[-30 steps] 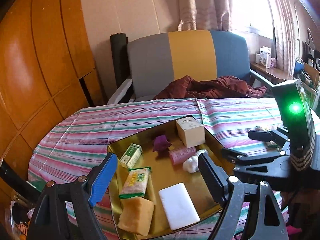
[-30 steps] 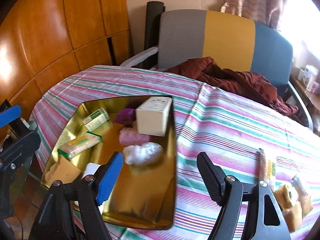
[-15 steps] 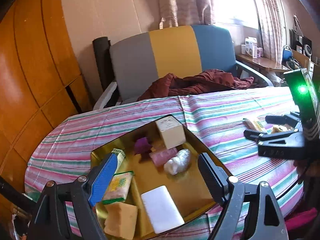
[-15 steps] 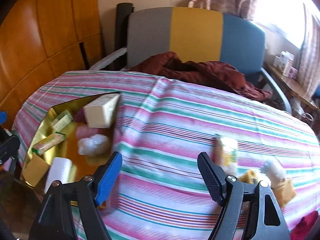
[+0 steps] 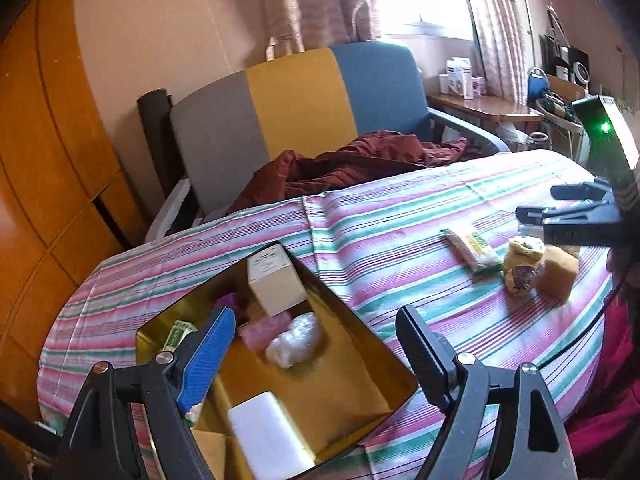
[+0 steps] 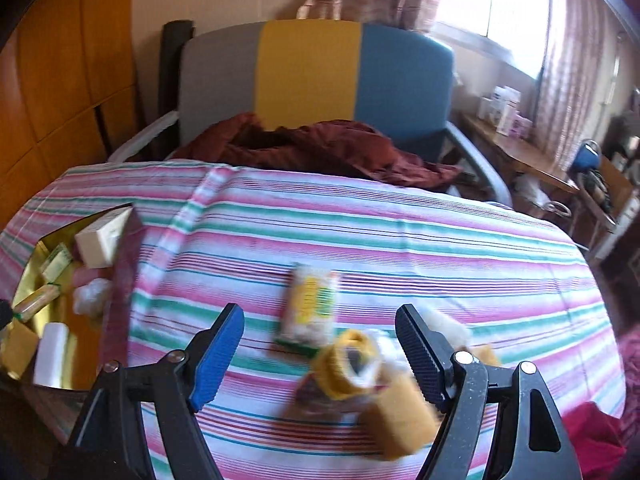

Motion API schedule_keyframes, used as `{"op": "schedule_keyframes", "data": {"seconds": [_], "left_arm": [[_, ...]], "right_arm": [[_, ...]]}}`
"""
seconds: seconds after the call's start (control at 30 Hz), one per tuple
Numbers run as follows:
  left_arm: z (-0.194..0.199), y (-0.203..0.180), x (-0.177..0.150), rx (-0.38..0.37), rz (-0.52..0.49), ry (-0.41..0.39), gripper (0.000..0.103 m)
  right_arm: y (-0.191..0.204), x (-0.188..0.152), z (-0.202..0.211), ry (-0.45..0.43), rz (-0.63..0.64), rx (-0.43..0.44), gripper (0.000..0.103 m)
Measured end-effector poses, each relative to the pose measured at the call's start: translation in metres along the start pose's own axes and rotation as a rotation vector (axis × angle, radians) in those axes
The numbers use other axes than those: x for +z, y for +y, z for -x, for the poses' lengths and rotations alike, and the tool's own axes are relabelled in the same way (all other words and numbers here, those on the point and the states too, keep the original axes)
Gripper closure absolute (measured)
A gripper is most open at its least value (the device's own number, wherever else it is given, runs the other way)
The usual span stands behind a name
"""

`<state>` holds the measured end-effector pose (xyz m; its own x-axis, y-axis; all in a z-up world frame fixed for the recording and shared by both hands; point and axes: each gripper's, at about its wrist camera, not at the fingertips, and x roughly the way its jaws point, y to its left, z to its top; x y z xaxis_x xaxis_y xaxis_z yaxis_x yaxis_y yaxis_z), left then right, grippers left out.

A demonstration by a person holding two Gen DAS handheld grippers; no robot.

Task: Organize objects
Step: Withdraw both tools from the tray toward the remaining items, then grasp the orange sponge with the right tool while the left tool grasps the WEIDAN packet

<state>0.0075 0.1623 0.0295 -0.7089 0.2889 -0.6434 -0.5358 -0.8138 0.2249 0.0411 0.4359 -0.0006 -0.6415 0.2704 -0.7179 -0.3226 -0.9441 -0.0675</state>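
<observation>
A gold tray [image 5: 340,380] sits on the striped table at the left, holding a cream box [image 5: 274,280], a pink roll [image 5: 266,330], a crumpled white wrap [image 5: 296,340], a white block [image 5: 268,440] and a green packet [image 5: 178,334]. My left gripper [image 5: 314,320] hovers over the tray, open and empty. Over the loose items my right gripper [image 6: 320,316] is open: a yellow-green packet [image 6: 310,306], a yellow wrapped roll [image 6: 346,364] and a tan block [image 6: 400,420], all blurred. None of them touches its pads. The left wrist view shows that gripper [image 5: 538,202] at the far right.
A chair [image 6: 312,68] with a grey, yellow and blue back stands behind the table, with a maroon cloth [image 6: 320,148] heaped on its seat. Wooden panels [image 5: 48,152] line the left wall. A side desk [image 6: 516,152] with small boxes is at the right.
My right gripper has swung right, from above the tray to above the loose items. The left gripper has shifted right too, so the tray now lies lower left in its view. Both jaws stayed open.
</observation>
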Motion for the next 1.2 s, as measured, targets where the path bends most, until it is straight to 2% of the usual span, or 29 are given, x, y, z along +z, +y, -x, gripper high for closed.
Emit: {"op": "schedule_keyframes", "data": {"seconds": [0.07,0.33,0.53,0.67,0.93,1.2], "left_arm": [[-0.004,-0.006,0.002,-0.016,-0.011,0.007,0.019],[-0.025,-0.04,0.015,-0.164,-0.001,0.06,0.019],[-0.048,-0.068,0.019,-0.245,0.0,0.133,0.02],[-0.068,-0.083,0.026,-0.316,0.032,0.204,0.021],[-0.121,-0.108,0.047,-0.381,0.081,0.304,0.03],[-0.175,-0.138,0.077,-0.427,0.126,0.367,0.03]], "right_arm": [[-0.017,0.0,-0.001,-0.002,-0.013,-0.03,0.024],[-0.091,-0.011,-0.011,0.001,-0.128,-0.115,0.023],[-0.143,-0.029,-0.021,0.017,-0.294,-0.135,0.023],[-0.157,-0.033,-0.026,0.041,-0.352,-0.108,0.023],[-0.178,-0.039,-0.029,0.076,-0.435,-0.096,0.022],[-0.187,-0.043,-0.038,0.127,-0.466,-0.063,0.02]]}}
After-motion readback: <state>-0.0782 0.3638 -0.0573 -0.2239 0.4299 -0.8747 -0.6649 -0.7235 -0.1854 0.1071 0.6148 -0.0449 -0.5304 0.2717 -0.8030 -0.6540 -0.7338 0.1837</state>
